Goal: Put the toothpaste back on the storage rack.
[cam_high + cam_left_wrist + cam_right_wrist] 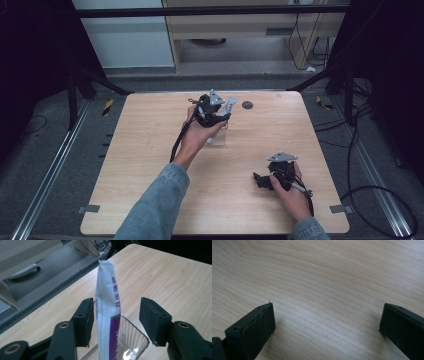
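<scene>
Wooden table [150,165] | our left gripper [116,317] spread around sachet [106,302] upright in clear box [135,337] | right gripper [327,325] spread | risk: sachet tips over box rim, unsupported

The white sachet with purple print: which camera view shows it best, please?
The left gripper view: the white sachet with purple print stands upright in a clear plastic container, between the open jaws of the left gripper. The high view shows it small, partly behind that gripper. The right gripper view faces the bare wooden table.
</scene>
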